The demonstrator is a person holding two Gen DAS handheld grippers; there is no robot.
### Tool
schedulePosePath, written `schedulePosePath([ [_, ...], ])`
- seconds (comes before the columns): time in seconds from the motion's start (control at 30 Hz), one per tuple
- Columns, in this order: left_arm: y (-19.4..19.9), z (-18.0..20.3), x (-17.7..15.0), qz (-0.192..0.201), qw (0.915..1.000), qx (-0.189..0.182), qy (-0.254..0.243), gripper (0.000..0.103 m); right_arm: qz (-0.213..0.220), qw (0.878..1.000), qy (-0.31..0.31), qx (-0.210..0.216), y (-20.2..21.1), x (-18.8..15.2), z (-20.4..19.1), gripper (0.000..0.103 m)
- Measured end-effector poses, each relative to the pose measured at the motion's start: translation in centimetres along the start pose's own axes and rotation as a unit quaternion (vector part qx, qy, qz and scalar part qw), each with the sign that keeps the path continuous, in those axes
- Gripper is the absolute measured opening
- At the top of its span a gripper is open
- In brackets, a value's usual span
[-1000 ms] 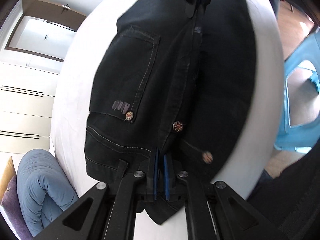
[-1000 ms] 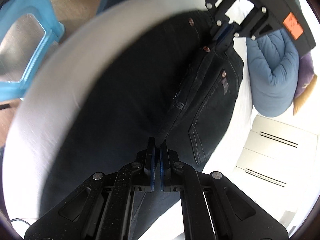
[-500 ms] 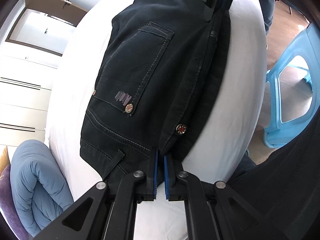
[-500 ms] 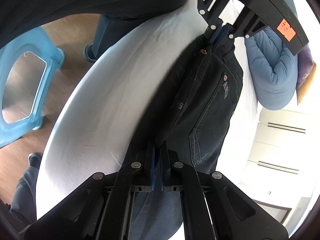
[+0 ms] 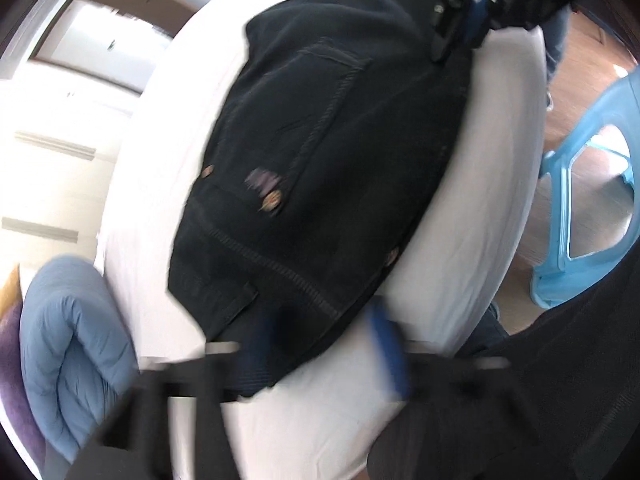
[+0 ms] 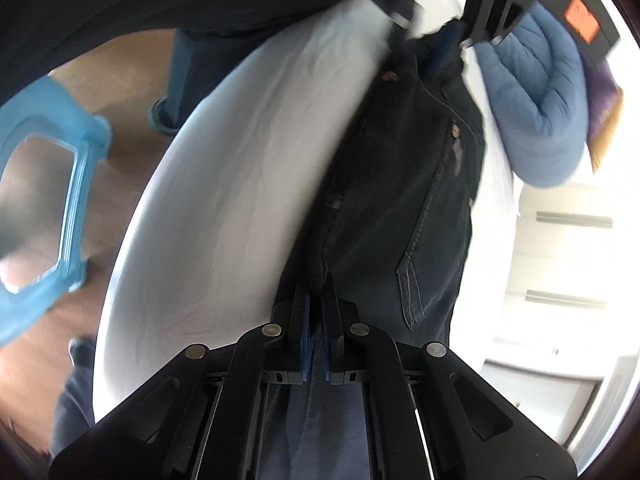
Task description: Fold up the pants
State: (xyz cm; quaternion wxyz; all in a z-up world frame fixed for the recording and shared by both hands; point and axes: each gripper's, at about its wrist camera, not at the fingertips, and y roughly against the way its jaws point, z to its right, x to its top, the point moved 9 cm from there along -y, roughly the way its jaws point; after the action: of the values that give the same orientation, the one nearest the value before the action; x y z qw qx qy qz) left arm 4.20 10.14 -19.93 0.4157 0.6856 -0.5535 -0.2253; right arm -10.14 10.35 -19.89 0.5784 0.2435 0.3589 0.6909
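Observation:
Dark denim pants (image 5: 320,168) lie folded lengthwise on a white bed (image 5: 492,200), back pocket and copper rivets up. My left gripper (image 5: 320,344) is at the waistband end; its blue pads are blurred and spread wide apart, with the waistband between them and no grip on it. It also shows in the right wrist view (image 6: 440,36), open over the waistband. My right gripper (image 6: 317,304) is shut on the pants (image 6: 400,200) at the fold near the crotch. It also shows in the left wrist view (image 5: 460,20) at the far end of the pants.
A blue quilted duvet roll (image 5: 68,344) and purple cushion lie at the head of the bed. A light blue plastic stool (image 5: 588,208) stands on the wooden floor beside the bed. White cabinets (image 6: 560,264) line the wall. The person's legs are near the bed edge.
My left gripper has opened and let go of the waistband, which now rests on the bed. The pants have been laid down flat. My right gripper stays clamped.

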Motion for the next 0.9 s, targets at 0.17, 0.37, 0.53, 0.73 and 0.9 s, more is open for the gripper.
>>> schedulePosePath([
  [0.17,2.9,-3.9,2.1,0.030,0.9925,0.006,0.119,0.070,-0.001,0.995,-0.083,-0.056,0.8,0.0,0.7,0.017],
  [0.37,2.1,-6.4,9.7,0.077,0.9632,-0.049,0.253,0.061,0.015,0.954,-0.296,-0.033,4.1,-1.8,1.9,0.100],
  [0.53,-2.8,-3.7,13.9,0.043,0.9452,-0.114,0.303,0.038,0.029,0.867,-0.497,0.017,7.6,-7.5,2.5,0.098],
  [0.73,-5.2,-1.5,14.1,0.011,0.9276,-0.137,0.347,0.036,0.066,0.556,-0.825,0.075,8.4,-26.2,2.4,0.097],
  [0.9,-5.8,-1.4,14.3,-0.008,0.9201,-0.153,0.360,0.037,0.145,0.262,-0.954,0.028,8.2,-42.9,0.9,0.097],
])
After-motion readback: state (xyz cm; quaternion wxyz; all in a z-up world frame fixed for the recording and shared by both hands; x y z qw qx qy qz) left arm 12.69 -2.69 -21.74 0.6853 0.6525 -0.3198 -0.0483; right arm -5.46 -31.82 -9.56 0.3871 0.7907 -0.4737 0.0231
